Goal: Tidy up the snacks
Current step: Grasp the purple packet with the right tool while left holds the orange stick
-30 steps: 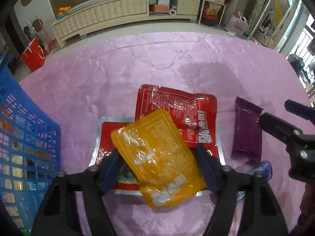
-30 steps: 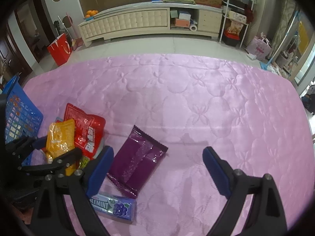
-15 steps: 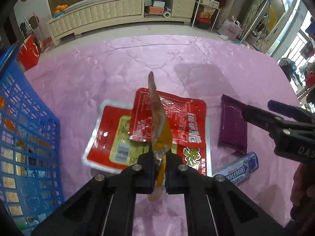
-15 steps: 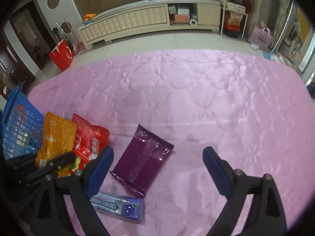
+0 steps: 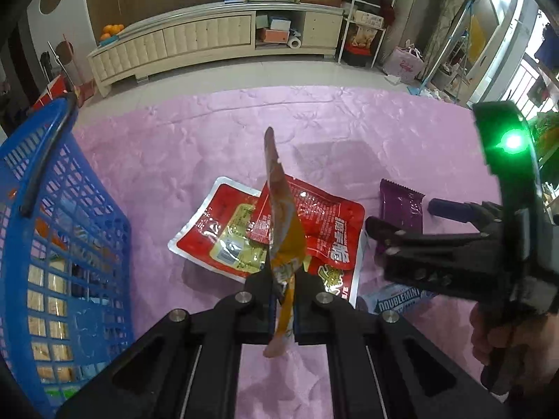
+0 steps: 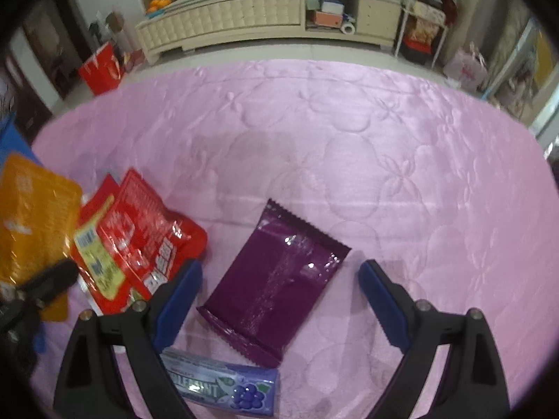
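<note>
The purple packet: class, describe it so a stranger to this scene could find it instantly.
Start at the pink quilted cloth and find the cluster of snacks. To the right of the overlapping red packets, between the open right gripper's blue pads, lies the purple packet. It alone is plain dark purple with zigzag ends; the gum pack below it is smaller and printed.

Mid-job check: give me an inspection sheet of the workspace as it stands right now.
Surface: pink quilted cloth, bare beyond the snacks.
Job's things: orange pouch lifted edge-on; two red packets overlapping; purple wrapper flat; Doublemint pack near it; blue basket at left, part filled.
Clutter: nothing seen.
Grippers: left gripper shut on the orange pouch; right gripper open over the purple wrapper.
Cables: nothing seen.
Surroundings: cream cabinet, shelving, red bag.
</note>
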`<action>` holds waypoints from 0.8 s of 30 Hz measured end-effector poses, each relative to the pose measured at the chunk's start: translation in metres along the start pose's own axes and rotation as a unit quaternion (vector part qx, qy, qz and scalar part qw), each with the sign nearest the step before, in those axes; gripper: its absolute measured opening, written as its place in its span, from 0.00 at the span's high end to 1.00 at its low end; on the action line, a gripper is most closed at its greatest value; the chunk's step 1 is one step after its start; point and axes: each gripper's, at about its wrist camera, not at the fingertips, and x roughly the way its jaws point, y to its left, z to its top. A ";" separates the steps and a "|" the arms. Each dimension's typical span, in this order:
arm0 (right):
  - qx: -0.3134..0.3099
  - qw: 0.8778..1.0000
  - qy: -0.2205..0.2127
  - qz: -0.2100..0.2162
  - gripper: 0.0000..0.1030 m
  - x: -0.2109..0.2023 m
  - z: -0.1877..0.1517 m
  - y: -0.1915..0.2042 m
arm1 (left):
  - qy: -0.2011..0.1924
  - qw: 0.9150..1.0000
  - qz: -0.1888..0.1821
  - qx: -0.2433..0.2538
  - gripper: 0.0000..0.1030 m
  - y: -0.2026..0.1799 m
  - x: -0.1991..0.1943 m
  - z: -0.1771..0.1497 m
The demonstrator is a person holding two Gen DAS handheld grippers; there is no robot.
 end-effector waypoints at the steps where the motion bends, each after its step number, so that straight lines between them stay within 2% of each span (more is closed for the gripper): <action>1: -0.014 1.000 -0.004 -0.011 0.15 0.000 -0.002 0.004 | 0.000 1.000 0.003 0.000 0.95 0.001 -0.001 -0.002; 2: -0.019 1.000 -0.009 -0.012 0.19 -0.002 -0.004 0.006 | 0.001 1.000 0.004 0.000 0.95 0.001 -0.002 -0.003; 4: -0.028 1.000 -0.011 -0.007 0.33 -0.006 -0.005 0.009 | 0.000 1.000 0.007 0.004 0.95 0.002 -0.003 -0.006; 7: -0.041 0.999 -0.021 -0.005 0.40 -0.011 -0.012 0.014 | 0.002 1.000 0.006 0.003 0.95 0.005 -0.005 -0.010; 12: -0.014 0.999 -0.029 0.022 0.42 -0.022 -0.022 0.008 | -0.002 1.000 -0.002 0.003 0.95 0.004 -0.009 -0.013; 17: -0.029 0.998 -0.051 0.010 0.42 -0.058 -0.029 0.020 | -0.003 1.000 -0.017 -0.001 0.95 0.006 -0.022 -0.018; 20: -0.041 0.997 -0.063 0.002 0.42 -0.084 -0.034 0.024 | -0.017 0.999 -0.038 -0.012 0.95 0.008 -0.043 -0.023; 24: -0.036 0.996 -0.080 0.007 0.41 -0.118 -0.038 0.026 | -0.028 0.998 -0.049 -0.004 0.95 0.006 -0.062 -0.028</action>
